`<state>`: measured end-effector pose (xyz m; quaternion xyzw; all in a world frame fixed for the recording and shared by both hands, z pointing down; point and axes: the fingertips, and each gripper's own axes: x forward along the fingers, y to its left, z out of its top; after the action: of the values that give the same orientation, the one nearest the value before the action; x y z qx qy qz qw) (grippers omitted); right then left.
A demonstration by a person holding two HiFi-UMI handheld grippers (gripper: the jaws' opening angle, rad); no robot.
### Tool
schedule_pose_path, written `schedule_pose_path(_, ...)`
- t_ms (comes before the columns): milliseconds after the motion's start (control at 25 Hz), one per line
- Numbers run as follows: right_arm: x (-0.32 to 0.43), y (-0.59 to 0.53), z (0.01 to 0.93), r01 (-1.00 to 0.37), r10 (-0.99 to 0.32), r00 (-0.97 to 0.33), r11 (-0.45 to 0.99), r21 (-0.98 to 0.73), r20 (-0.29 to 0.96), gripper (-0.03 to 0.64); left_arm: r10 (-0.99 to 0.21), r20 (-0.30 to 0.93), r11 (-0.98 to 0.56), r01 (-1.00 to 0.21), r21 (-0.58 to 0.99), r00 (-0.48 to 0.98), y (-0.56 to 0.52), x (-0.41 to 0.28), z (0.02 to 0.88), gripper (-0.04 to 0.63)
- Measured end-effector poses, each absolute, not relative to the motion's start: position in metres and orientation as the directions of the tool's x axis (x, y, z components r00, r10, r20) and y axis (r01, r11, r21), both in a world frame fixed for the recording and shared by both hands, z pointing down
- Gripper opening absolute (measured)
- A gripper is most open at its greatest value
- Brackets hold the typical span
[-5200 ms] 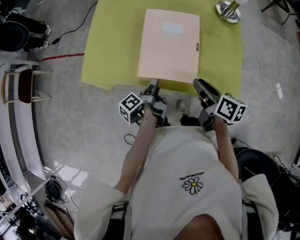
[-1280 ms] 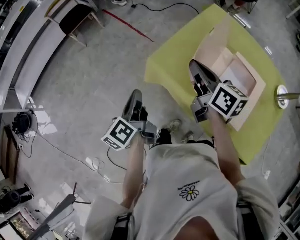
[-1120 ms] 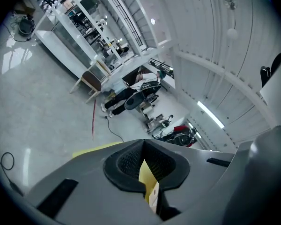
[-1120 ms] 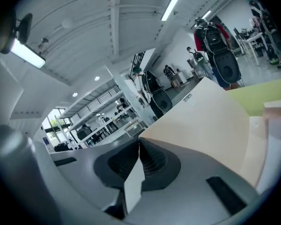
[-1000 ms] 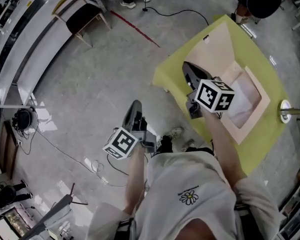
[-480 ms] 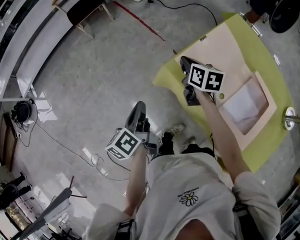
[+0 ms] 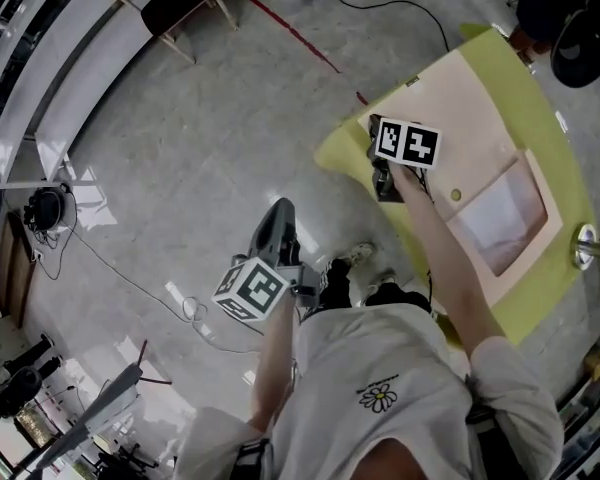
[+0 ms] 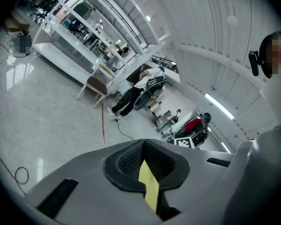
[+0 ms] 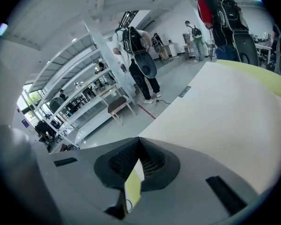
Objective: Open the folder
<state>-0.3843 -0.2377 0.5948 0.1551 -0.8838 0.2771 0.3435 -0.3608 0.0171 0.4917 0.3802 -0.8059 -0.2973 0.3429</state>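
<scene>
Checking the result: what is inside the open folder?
A white sheet lies in one half of the folder; the right gripper and arm cover part of the other half.

The right gripper (image 9: pixel 138 159) has its grey jaws pressed together, dark ribbed pads meeting, with a yellow tab (image 9: pixel 132 187) at the seam. Just beyond and to the right lies the broad pale face of the folder (image 9: pixel 225 111), the bench's yellow cover (image 9: pixel 257 69) showing at its far edge. Past it, on the grey floor (image 9: pixel 126 123), a red line (image 9: pixel 146 111) runs near a chair (image 9: pixel 116 106) beside white shelves (image 9: pixel 79 102). Two people carrying backpacks stand further off.
</scene>
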Motion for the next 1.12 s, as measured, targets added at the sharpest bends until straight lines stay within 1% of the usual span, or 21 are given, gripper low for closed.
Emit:
schedule_pose_path(200, -0.387, -0.239, 0.625, -0.48, -0.09, -0.687, 0.801, -0.357, 0.721, 0.011, -0.813, 0.338, 0.55, -0.436, 0.712, -0.475, 0.018, -0.364, 0.509, 0.014)
schedule_pose_path(480, -0.389, -0.237, 0.618, -0.487, -0.11, -0.656, 0.817, -0.308, 0.747, 0.011, -0.823, 0.329, 0.551, -0.51, 0.66, -0.464, 0.017, -0.366, 0.493, 0.014)
schedule_pose_path(600, -0.385, -0.235, 0.615, -0.494, -0.118, -0.662, 0.811, -0.312, 0.74, 0.011, -0.833, 0.309, 0.538, -0.544, 0.644, -0.459, 0.017, -0.365, 0.486, 0.015)
schedule_pose_path(840, -0.378, -0.234, 0.575, -0.491, -0.148, -0.73, 0.793, -0.361, 0.667, 0.011, -0.873, 0.224, 0.471, -0.629, 0.619, -0.434, 0.007, -0.369, 0.463, 0.014)
schedule_pose_path(1120, -0.337, -0.252, 0.481, -0.484, -0.252, -0.804, 0.804, -0.346, 0.538, 0.011, -0.94, 0.08, 0.316, -0.756, 0.573, -0.332, -0.037, -0.362, 0.401, 0.015)
